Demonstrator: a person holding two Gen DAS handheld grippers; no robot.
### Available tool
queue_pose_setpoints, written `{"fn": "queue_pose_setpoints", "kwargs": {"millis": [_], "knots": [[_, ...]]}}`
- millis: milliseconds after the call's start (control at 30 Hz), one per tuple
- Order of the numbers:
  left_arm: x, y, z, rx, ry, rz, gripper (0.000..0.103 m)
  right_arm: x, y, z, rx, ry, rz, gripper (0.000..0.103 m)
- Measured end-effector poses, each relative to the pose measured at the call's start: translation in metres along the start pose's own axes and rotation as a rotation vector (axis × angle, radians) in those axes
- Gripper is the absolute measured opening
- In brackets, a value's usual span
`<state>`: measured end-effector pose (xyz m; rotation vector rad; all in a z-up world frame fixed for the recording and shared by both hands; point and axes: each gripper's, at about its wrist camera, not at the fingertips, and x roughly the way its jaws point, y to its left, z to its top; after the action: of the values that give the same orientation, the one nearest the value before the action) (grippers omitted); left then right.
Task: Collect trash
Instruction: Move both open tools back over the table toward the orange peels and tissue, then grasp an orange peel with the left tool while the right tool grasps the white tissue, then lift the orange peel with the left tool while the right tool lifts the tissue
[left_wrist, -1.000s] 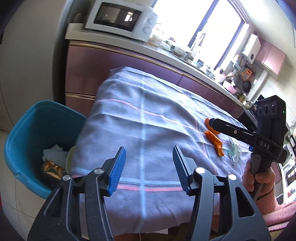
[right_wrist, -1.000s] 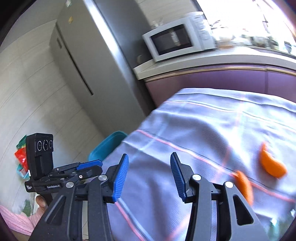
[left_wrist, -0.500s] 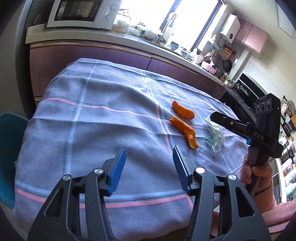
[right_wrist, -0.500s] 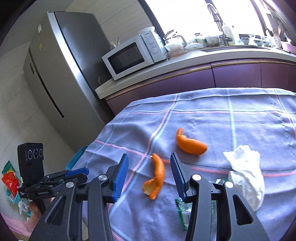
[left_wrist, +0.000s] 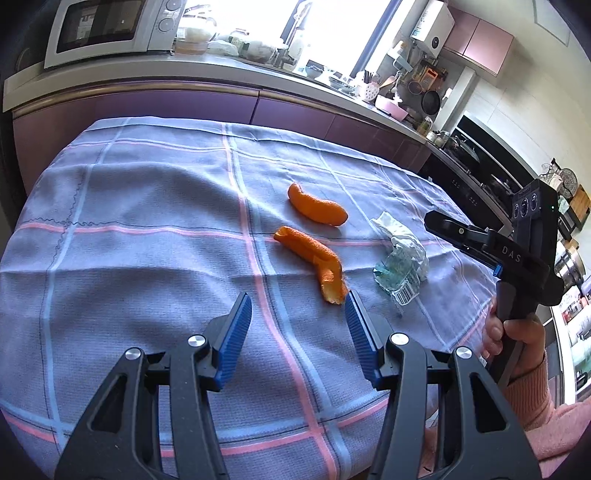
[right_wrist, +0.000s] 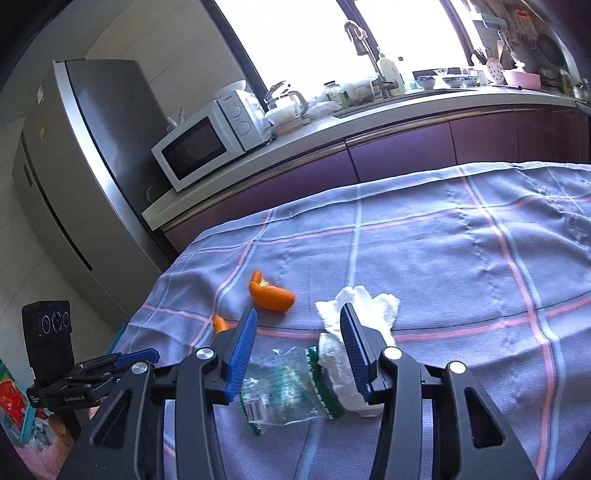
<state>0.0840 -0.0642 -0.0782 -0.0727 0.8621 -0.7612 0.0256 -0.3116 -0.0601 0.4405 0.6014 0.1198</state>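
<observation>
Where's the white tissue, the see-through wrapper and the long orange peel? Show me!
white tissue (right_wrist: 373, 306), right wrist view, its crumpled upper part.
see-through wrapper (right_wrist: 284, 391), right wrist view, middle of the clear plastic.
long orange peel (left_wrist: 308, 245), left wrist view, middle of its orange skin.

L gripper (left_wrist: 298, 312) open over cloth (left_wrist: 147, 240); 2 orange peels (left_wrist: 312, 254), tissue (left_wrist: 400, 234), wrapper (left_wrist: 395, 277) ahead.

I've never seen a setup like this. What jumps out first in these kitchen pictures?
Probably the two bright orange peels lying mid-table on the checked tablecloth, with a crumpled tissue and a clear plastic wrapper beside them. Close to each camera, an open gripper with blue pads fills the foreground: the left gripper, and the right gripper over the wrapper.
</observation>
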Motion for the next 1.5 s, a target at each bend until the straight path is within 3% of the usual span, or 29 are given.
{"fn": "queue_pose_setpoints", "kwargs": {"millis": [233,700,833,933,1167,1500], "knots": [[0.025,-0.017,0.010,0.033,0.042,0.006,0.049,0.003,-0.022,-0.005,0.026,0.029,-0.050,0.045],[0.060,-0.025,0.017,0.033,0.118,0.034,0.038,0.017,-0.034,-0.011,0.035,0.096,-0.069,0.045],[0.063,-0.025,0.019,0.034,0.126,0.034,0.027,0.020,-0.034,-0.011,0.032,0.108,-0.066,0.044],[0.067,-0.025,0.020,0.034,0.139,0.027,0.011,0.022,-0.035,-0.011,0.033,0.117,-0.058,0.036],[0.067,-0.027,0.018,0.043,0.127,0.031,0.009,0.020,-0.036,-0.011,0.037,0.115,-0.053,0.019],[0.048,-0.030,0.016,0.068,0.078,0.041,0.008,0.010,-0.035,-0.007,0.044,0.072,-0.048,0.012]]}}
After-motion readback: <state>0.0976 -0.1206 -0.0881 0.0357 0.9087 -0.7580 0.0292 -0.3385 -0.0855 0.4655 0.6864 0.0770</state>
